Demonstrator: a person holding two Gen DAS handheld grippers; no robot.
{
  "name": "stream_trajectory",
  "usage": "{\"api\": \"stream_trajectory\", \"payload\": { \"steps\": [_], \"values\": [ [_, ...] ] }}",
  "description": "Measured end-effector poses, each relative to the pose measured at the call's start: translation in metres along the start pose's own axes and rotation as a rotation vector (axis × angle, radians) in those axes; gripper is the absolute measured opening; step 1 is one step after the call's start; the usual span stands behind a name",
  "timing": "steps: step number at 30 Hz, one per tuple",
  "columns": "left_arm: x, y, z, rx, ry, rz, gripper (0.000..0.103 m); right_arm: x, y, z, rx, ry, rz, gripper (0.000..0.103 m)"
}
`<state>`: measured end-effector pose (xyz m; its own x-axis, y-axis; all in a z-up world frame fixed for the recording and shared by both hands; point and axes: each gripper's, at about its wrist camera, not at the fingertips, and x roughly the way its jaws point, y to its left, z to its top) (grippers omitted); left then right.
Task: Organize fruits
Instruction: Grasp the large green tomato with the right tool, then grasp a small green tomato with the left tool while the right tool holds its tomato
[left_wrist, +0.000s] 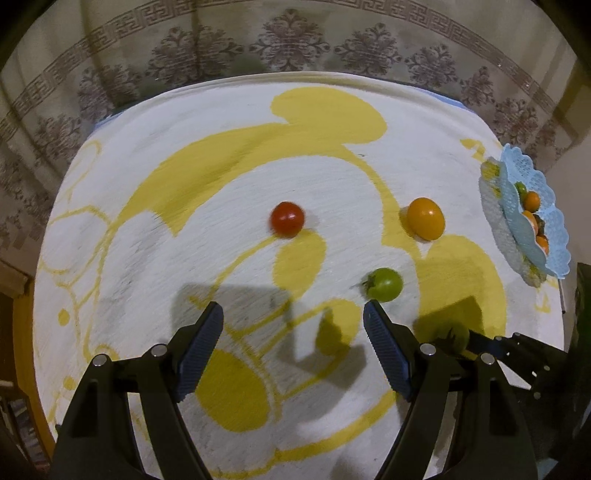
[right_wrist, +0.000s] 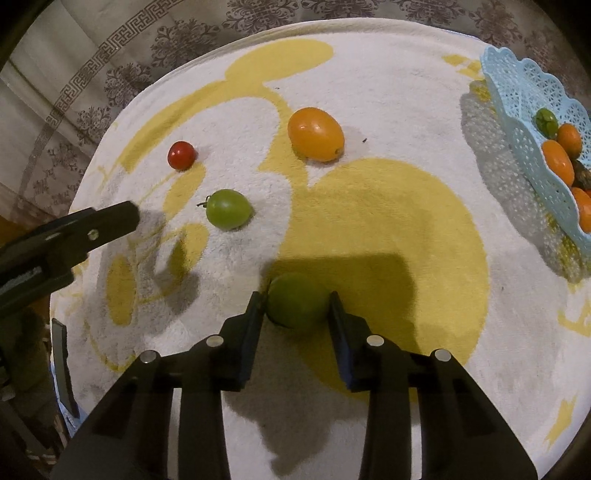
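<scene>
A red tomato (left_wrist: 287, 218), an orange tomato (left_wrist: 425, 218) and a green tomato (left_wrist: 384, 284) lie on the white and yellow towel (left_wrist: 221, 192). My left gripper (left_wrist: 293, 321) is open and empty, just short of the green tomato. My right gripper (right_wrist: 297, 306) is shut on a second green tomato (right_wrist: 297, 304) close above the towel; that tomato also shows in the left wrist view (left_wrist: 452, 334). The red (right_wrist: 181, 155), orange (right_wrist: 316, 134) and green (right_wrist: 228, 208) tomatoes show in the right wrist view too.
A light blue lattice basket (right_wrist: 524, 110) stands at the right edge of the table and holds several orange and green tomatoes; it also shows in the left wrist view (left_wrist: 532, 177). A patterned curtain (left_wrist: 295, 40) hangs behind the table.
</scene>
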<state>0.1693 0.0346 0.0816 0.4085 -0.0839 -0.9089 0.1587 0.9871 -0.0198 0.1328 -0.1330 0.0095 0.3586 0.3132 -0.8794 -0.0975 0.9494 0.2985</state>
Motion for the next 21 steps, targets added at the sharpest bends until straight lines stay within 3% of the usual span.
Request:
{"api": "stream_trajectory", "payload": {
  "steps": [16,19,21],
  "values": [
    [0.042,-0.040,0.011,0.015,0.055,-0.113,0.078,-0.025,-0.025,-0.014,0.058,-0.027,-0.029,0.036],
    [0.050,-0.047,0.012,0.015,0.063,-0.106,0.077,-0.028,-0.028,-0.015,0.054,-0.030,-0.031,0.036],
    [0.054,-0.050,0.012,0.021,0.068,-0.100,0.069,-0.029,-0.030,-0.016,0.052,-0.032,-0.033,0.036]
  ]
}}
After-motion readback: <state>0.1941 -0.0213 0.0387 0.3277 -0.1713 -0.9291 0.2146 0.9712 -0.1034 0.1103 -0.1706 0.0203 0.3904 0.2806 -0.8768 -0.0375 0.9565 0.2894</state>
